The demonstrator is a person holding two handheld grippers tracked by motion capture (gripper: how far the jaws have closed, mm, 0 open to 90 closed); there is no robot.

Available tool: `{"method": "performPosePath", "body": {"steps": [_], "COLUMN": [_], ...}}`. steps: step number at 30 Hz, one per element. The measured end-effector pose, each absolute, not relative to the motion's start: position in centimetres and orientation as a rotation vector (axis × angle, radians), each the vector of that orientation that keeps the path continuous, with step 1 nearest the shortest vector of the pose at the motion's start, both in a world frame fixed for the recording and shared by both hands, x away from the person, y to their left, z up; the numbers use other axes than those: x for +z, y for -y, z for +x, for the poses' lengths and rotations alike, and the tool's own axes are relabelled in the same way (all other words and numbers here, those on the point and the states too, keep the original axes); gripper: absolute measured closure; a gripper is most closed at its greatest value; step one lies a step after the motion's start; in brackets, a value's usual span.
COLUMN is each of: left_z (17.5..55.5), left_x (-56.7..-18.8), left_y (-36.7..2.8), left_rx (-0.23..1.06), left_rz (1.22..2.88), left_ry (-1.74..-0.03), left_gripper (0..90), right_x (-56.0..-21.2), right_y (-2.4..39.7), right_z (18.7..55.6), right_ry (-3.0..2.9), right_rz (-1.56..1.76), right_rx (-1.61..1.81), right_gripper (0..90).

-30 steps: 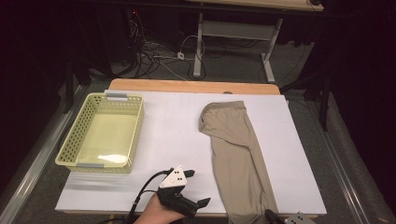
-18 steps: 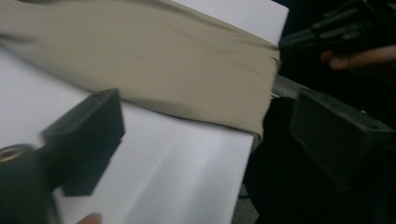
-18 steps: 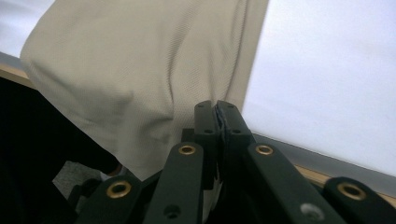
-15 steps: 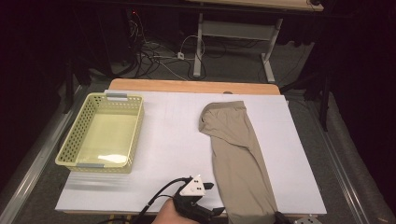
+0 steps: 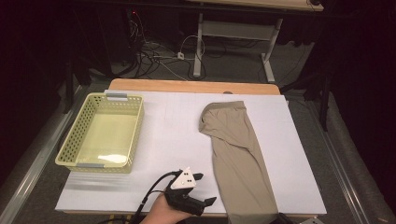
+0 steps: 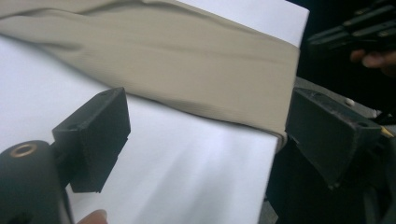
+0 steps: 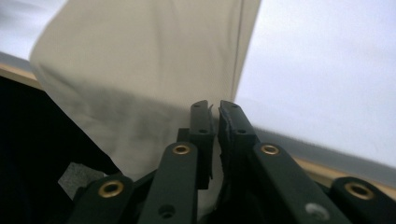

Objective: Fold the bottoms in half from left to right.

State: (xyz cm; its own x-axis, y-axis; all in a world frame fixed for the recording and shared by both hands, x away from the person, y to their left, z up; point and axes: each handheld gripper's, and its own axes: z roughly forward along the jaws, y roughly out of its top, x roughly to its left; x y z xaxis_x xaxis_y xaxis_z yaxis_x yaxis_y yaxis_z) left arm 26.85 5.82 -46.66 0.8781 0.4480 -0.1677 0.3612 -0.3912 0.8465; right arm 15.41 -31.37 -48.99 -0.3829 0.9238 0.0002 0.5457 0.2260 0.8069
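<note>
Beige trousers (image 5: pixel 238 154), folded lengthwise, lie on the white table cover (image 5: pixel 173 121), waistband far, hems hanging over the front edge. My left gripper (image 5: pixel 207 188) is open just left of the hems, its jaws pointing right. In the left gripper view the cloth (image 6: pixel 187 60) lies ahead of the left gripper (image 6: pixel 205 105); its jaws have just been opening a little, with nothing between them. In the right gripper view my right gripper (image 7: pixel 215 109) is shut on the hem of the trousers (image 7: pixel 140 60), which hangs below the table edge; its jaws have just eased open slightly, with cloth still between them.
A yellow plastic basket (image 5: pixel 72 140) with nothing in it stands at the left of the cover. Bare wooden tabletop (image 5: pixel 187 86) shows along the far edge. Beyond it are cables and a desk frame (image 5: pixel 233 32) on the floor.
My left gripper has moved right, closer to the trouser hems, then drawn back a little. The trousers lie as before.
</note>
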Motion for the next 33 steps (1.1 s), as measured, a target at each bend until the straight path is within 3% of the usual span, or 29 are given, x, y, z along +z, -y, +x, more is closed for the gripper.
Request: {"method": "performPosePath", "body": {"steps": [3, 9, 24, 27, 33], "left_z": [27.1, 27.2, 27.8, 28.0, 28.0], "left_x": [-46.5, -46.3, -48.2, -48.5, -48.6], "left_y": [-6.6, -8.8, -14.6, -15.0, -14.8], "left_rx": [0.119, 0.18, 0.259, 0.196, 0.189], "left_rz": [2.006, 1.987, 1.942, 1.919, 1.924], "left_ry": [-0.628, -0.694, -0.805, -0.814, -0.798], "left_gripper": [5.7, 0.0, 0.0, 0.0, 0.0], "right_x": [-48.7, -48.2, -47.2, -46.9, -46.6], "right_y": [31.1, 30.2, 27.4, 26.9, 26.1], "right_z": [15.6, 16.9, 20.5, 22.2, 27.5], "right_ry": [-2.015, -2.02, -2.042, -2.054, -2.082], "right_rz": [1.333, 1.294, 1.201, 1.194, 1.213], "right_rx": [1.052, 1.112, 1.185, 1.158, 1.066], "right_gripper": [80.8, 78.0, 74.0, 73.6, 72.9]}}
